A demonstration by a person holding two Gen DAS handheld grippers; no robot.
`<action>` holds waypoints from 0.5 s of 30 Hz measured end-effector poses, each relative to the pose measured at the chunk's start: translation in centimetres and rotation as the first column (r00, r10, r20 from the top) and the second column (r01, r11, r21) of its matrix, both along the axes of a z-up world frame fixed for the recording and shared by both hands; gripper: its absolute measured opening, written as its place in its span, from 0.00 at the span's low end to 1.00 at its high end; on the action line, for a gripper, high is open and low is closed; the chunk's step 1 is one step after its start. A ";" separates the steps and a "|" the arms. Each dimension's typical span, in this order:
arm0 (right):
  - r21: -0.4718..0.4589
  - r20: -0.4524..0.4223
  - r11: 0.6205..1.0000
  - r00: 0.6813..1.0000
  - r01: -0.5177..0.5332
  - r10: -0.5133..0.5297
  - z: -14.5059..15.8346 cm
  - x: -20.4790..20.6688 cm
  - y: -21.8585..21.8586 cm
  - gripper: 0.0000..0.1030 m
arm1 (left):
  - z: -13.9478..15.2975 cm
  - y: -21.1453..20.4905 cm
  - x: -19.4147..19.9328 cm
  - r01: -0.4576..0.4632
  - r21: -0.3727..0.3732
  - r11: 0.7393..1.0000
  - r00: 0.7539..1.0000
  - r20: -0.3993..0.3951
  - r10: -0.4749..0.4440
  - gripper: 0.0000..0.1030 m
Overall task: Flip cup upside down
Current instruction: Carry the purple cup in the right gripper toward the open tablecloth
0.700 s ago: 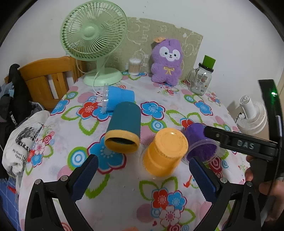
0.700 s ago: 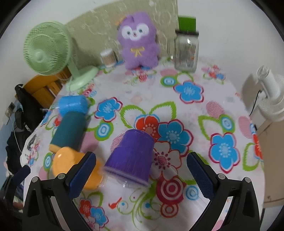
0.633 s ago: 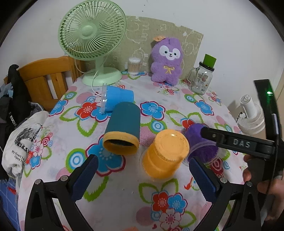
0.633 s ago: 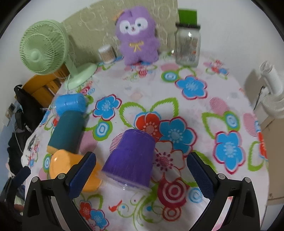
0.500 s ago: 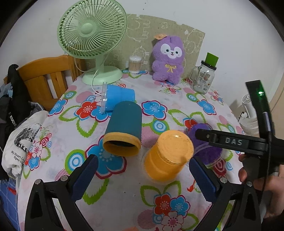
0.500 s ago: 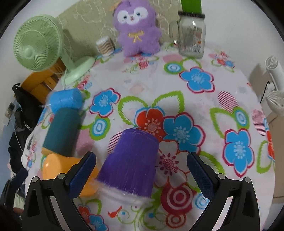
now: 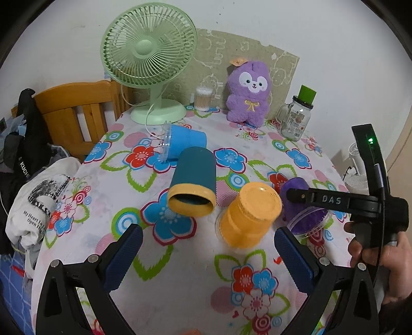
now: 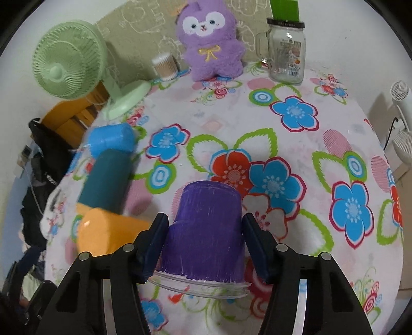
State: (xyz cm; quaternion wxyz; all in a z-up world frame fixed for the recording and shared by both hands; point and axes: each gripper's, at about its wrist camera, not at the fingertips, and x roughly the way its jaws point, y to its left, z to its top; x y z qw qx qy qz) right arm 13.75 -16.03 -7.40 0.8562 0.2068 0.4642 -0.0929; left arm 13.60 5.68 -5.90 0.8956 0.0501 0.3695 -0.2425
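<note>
Right gripper [image 8: 204, 241] fingers are clamped around the purple cup [image 8: 206, 232] lying between them, flip not done; left gripper [image 7: 207, 253] fingers wide, empty.

Black tongs [image 7: 208, 253], ribbed blue pads [image 7: 123, 253], silver screws.

White wall [image 7: 257, 23] behind a wooden chair [image 7: 74, 113].

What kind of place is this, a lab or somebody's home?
Most likely a home, at a small dining table: a floral tablecloth, a wooden chair draped with clothes, and a green desk fan beside a purple plush toy against the wall.
</note>
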 end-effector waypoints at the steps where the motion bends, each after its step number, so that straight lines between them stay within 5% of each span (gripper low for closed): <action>1: -0.003 0.007 1.000 1.000 -0.003 0.003 0.4 -0.4 0.3 0.61 | 0.2 0.4 -0.4 -0.002 -0.003 1.000 1.000 0.004 0.002 1.00; 15: -0.060 0.043 0.994 0.995 -0.092 0.095 3.6 -7.8 7.8 0.61 | 2.3 4.1 -6.6 0.018 -0.034 0.999 0.999 0.034 -0.017 1.00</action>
